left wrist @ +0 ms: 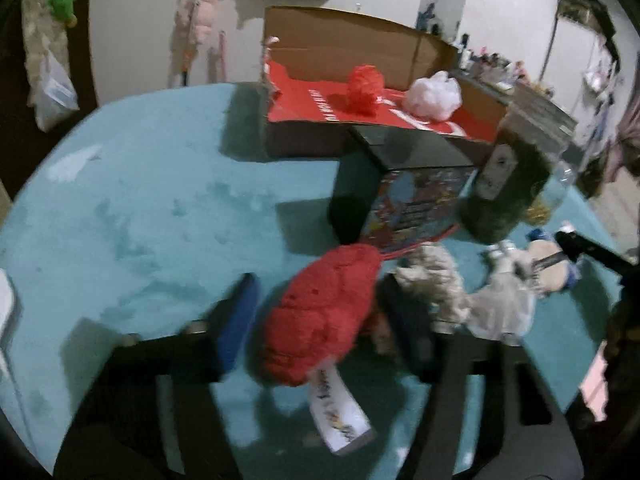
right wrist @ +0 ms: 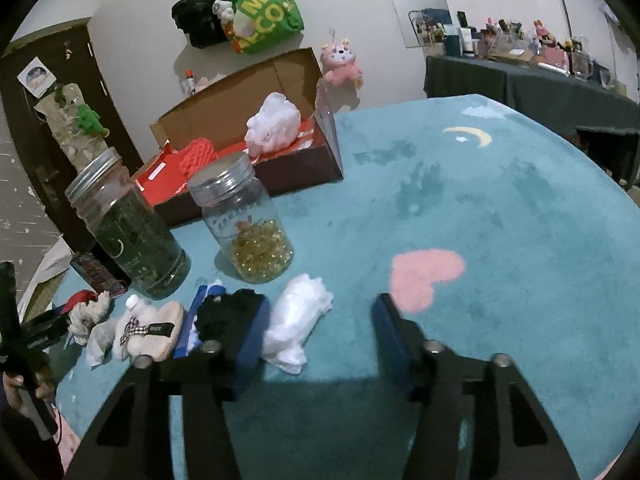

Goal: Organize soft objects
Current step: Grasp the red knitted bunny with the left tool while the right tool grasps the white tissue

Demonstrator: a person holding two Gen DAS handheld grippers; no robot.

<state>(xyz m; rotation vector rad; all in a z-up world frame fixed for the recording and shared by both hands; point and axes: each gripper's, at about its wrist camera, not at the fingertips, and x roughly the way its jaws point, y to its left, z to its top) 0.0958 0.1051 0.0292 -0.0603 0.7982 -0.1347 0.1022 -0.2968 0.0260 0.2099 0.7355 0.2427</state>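
In the left wrist view my left gripper (left wrist: 320,312) is open, and a red plush toy (left wrist: 320,312) with a white tag lies between its fingers, not pinched. A cream rope toy (left wrist: 432,280) and a pale pouch (left wrist: 500,304) lie to its right. An open cardboard box (left wrist: 360,48) holds a red mesh puff (left wrist: 364,86) and a white puff (left wrist: 434,94). In the right wrist view my right gripper (right wrist: 320,320) is open above the teal mat; a white cloth (right wrist: 296,320) and a black fabric piece (right wrist: 228,312) lie by its left finger. The box (right wrist: 256,80) stands behind.
A black printed box (left wrist: 416,200) and a jar of green stuff (left wrist: 508,184) stand between my left gripper and the cardboard box. In the right wrist view two glass jars (right wrist: 132,232) (right wrist: 248,224) stand left of centre on the teal mat (right wrist: 480,200). A cream slipper-like item (right wrist: 148,332) lies left.
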